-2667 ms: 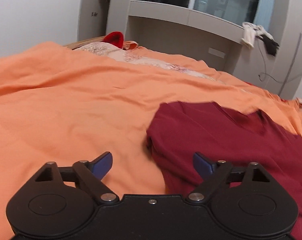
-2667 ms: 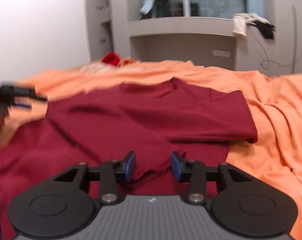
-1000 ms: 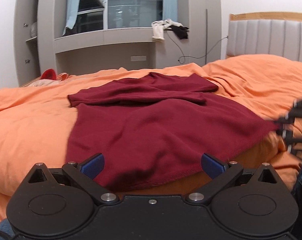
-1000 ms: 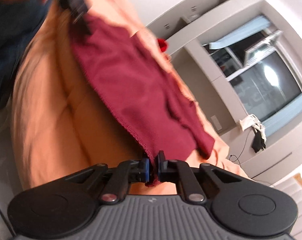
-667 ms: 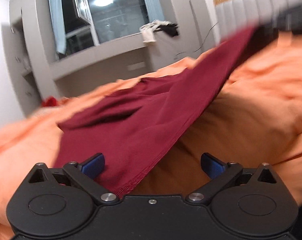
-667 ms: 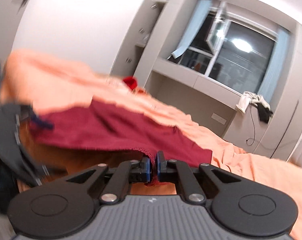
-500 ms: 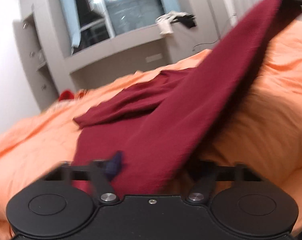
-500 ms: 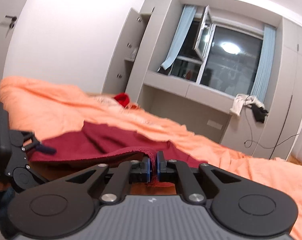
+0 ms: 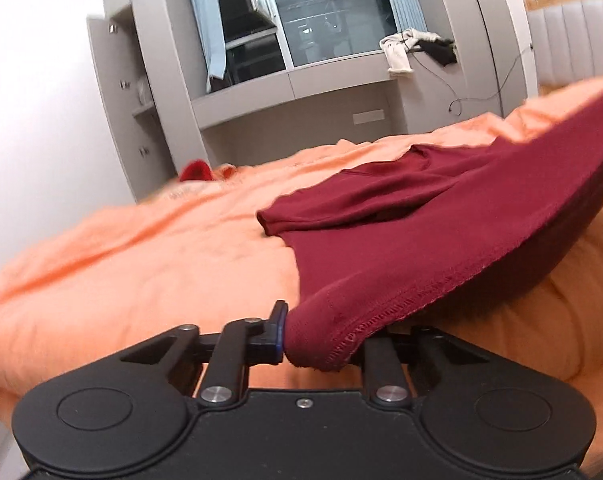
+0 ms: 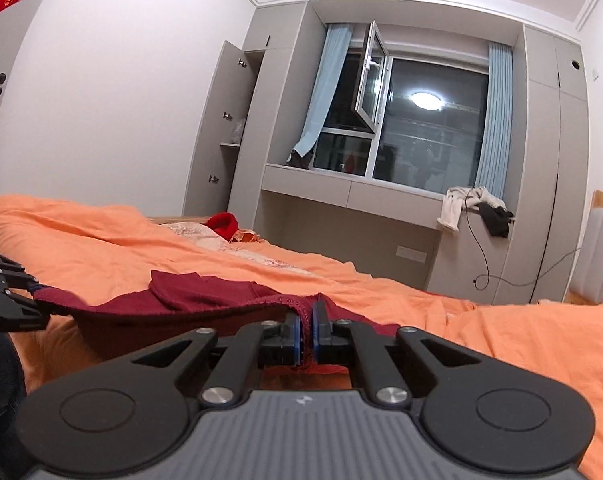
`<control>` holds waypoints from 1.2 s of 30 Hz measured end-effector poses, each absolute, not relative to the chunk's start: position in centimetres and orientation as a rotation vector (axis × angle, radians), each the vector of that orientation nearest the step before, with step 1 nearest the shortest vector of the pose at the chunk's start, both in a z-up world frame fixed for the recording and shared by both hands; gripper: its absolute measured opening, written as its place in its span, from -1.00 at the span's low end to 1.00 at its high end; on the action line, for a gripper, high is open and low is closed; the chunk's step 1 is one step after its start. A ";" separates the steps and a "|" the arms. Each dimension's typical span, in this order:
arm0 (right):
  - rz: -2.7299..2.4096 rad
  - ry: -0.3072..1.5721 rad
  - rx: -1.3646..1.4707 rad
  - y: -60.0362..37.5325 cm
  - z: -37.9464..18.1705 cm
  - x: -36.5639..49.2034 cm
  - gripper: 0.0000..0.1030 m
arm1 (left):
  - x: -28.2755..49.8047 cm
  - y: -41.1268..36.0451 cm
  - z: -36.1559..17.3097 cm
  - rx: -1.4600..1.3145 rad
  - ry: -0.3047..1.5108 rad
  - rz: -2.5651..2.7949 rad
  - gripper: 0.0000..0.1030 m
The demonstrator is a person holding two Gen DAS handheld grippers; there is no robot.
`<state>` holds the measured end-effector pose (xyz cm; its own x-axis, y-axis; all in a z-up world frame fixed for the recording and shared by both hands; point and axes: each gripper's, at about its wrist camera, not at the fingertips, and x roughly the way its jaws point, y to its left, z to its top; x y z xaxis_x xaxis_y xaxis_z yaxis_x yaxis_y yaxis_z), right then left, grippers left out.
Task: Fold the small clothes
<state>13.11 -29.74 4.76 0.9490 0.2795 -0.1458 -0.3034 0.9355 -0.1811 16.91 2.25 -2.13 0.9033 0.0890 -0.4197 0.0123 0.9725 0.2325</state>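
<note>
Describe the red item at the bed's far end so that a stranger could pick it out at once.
Start at the orange bed and follow it to the grey cupboards. The red item lies there on a pale patterned cloth. It is small, bright and bunched; the shirt is dark maroon.

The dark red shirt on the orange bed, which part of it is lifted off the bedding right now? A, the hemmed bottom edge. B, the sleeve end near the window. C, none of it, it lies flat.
A: the stitched hem of the dark red shirt hangs above the orange bedding, one corner in the closing left tool, the other clamped by the right tool.
</note>
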 end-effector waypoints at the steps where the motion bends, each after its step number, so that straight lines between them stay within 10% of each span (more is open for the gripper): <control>1: 0.297 0.121 -0.204 -29.7 4.7 13.0 -0.89 | 16.5 2.5 -1.8 0.213 0.422 0.031 -0.73; 36: 0.251 0.046 -0.202 -31.9 5.1 4.2 -0.93 | 7.1 3.9 5.2 0.143 0.274 -0.199 -0.81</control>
<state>4.21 -31.88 5.13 0.9676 0.2424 -0.0706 -0.2516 0.9485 -0.1925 7.10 3.86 5.22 0.9434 -0.1748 -0.2818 0.2136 0.9704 0.1131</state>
